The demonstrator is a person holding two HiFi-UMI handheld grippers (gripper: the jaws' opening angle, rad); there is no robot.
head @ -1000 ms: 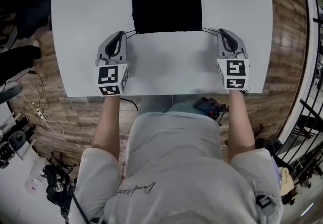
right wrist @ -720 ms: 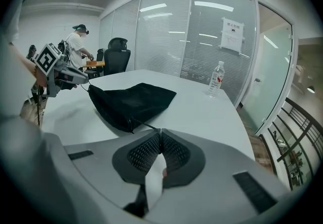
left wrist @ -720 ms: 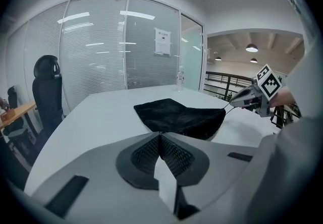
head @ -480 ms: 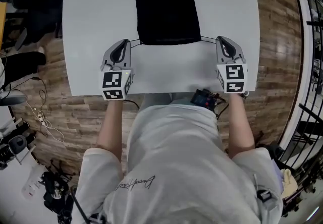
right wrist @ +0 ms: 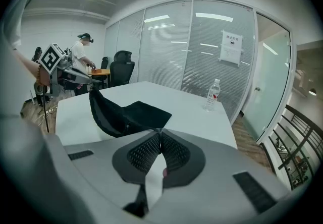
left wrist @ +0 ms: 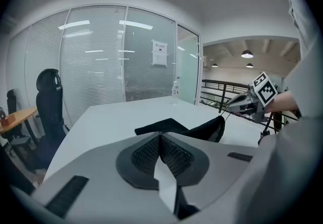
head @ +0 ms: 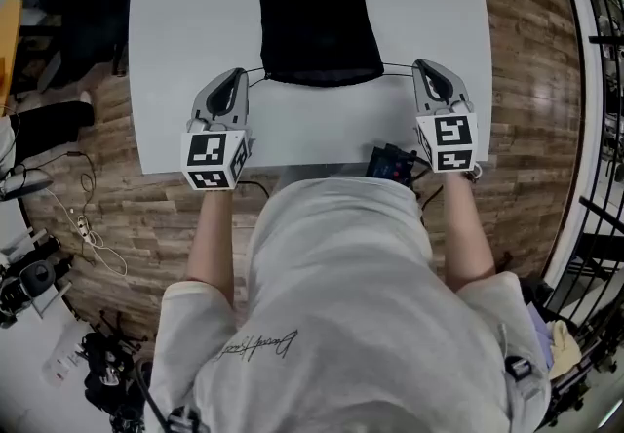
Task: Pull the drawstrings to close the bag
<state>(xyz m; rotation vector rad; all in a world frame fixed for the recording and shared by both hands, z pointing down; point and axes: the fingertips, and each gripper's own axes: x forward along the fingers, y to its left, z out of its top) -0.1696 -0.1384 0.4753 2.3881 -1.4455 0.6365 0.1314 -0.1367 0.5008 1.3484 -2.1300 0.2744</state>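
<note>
Head view: black bag (head: 317, 23) lies on the white table (head: 195, 12), with left gripper (head: 237, 78) clenched on left drawstring (head: 255, 72) and right gripper (head: 426, 67) on right drawstring (head: 398, 65). Gripper views: both jaw pairs pinched together, bag mouth raised. Even, opposite outward pulls would likely cinch it best.

Black bag (head: 317, 17), near end lifted
It lies lengthwise on the white table (head: 195, 21); its left drawstring (head: 255, 73) and right drawstring (head: 398, 64) stretch taut sideways.
</note>
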